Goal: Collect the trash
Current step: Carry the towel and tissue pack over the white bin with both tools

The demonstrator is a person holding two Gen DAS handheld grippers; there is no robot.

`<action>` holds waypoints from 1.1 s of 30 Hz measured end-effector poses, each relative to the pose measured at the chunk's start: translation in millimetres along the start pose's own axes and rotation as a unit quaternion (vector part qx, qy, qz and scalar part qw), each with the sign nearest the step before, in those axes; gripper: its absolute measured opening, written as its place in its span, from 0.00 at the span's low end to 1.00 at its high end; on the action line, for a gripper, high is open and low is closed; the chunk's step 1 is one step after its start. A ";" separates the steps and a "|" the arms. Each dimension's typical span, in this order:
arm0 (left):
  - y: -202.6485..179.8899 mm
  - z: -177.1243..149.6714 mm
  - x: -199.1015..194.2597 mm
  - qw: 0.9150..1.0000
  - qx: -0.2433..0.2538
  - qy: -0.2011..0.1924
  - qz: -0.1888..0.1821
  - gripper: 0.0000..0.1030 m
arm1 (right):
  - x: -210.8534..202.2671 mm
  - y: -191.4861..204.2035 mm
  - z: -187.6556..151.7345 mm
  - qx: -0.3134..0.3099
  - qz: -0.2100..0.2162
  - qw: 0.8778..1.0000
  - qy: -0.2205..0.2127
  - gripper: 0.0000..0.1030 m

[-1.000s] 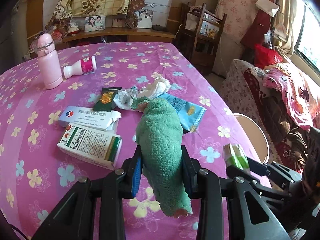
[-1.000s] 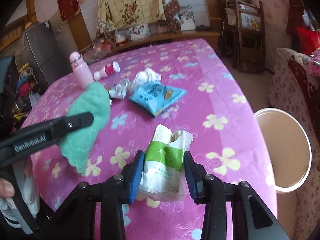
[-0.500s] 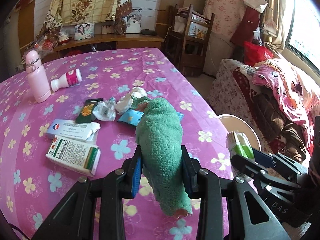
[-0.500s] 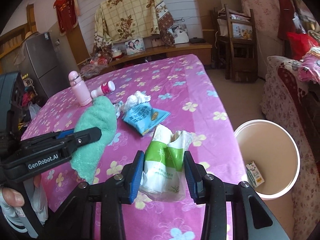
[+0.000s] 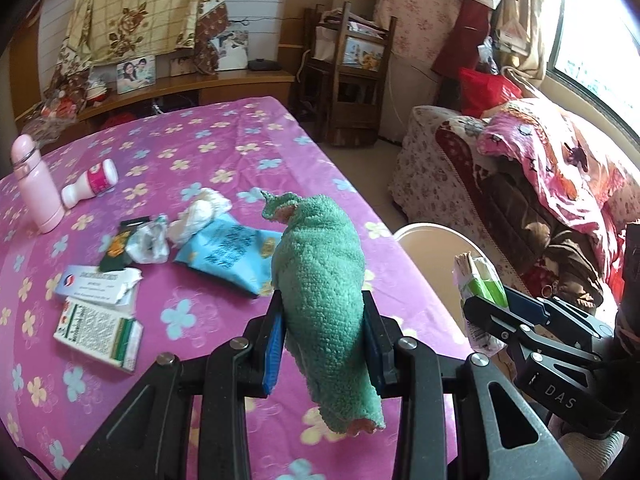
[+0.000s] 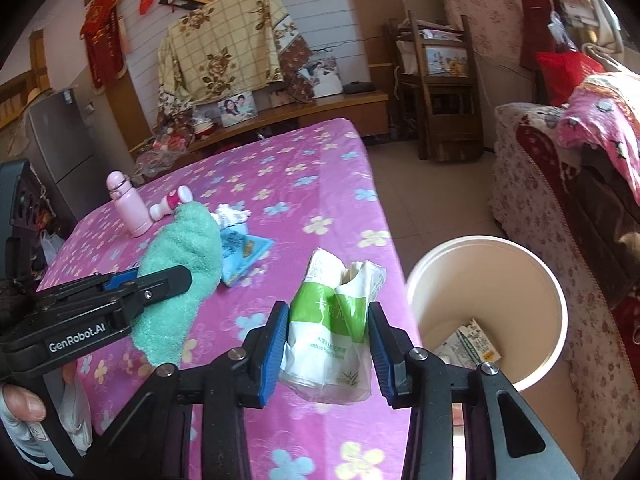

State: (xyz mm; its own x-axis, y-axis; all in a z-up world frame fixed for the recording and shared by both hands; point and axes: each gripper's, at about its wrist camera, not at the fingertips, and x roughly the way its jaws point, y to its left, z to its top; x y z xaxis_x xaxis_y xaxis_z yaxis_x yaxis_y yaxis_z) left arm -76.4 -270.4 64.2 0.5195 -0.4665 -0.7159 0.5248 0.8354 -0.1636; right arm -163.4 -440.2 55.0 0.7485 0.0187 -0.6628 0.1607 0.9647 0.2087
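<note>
Now both tongs have swung off the worktop (image 6: 280,184) toward the bin (image 6: 486,308): right tongs (image 6: 328,344) clamp the tissue wrapper (image 6: 332,328) beside its rim, left tongs (image 5: 322,344) clamp a green cloth (image 5: 324,296); dropping looks next

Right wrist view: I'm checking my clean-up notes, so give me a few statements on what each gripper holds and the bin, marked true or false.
1. The right gripper is shut on a green and white wrapper. True.
2. The left gripper holds a blue packet. False: it is shut on a green cloth; the blue packet lies on the table.
3. The bin is empty. False: a small carton lies inside.
4. The pink bottle stands upright. True.
</note>
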 end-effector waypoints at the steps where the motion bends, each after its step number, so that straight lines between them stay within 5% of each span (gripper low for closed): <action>1: -4.1 0.8 1.9 1.000 0.002 0.001 -0.003 0.35 | -0.7 -4.1 0.3 0.003 -0.002 1.000 0.000 0.41; 33: -103.1 23.0 82.8 0.996 0.052 0.051 -0.045 0.35 | 14.1 -132.4 -11.3 0.092 -0.058 0.994 0.023 0.41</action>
State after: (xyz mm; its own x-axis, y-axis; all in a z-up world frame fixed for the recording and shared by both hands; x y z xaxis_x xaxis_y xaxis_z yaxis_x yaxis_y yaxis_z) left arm -72.0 -401.8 37.4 0.3999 -0.5014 -0.7673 0.6351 0.7551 -0.1624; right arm -181.3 -564.7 9.9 0.6885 -0.0745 -0.7214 0.3622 0.8971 0.2531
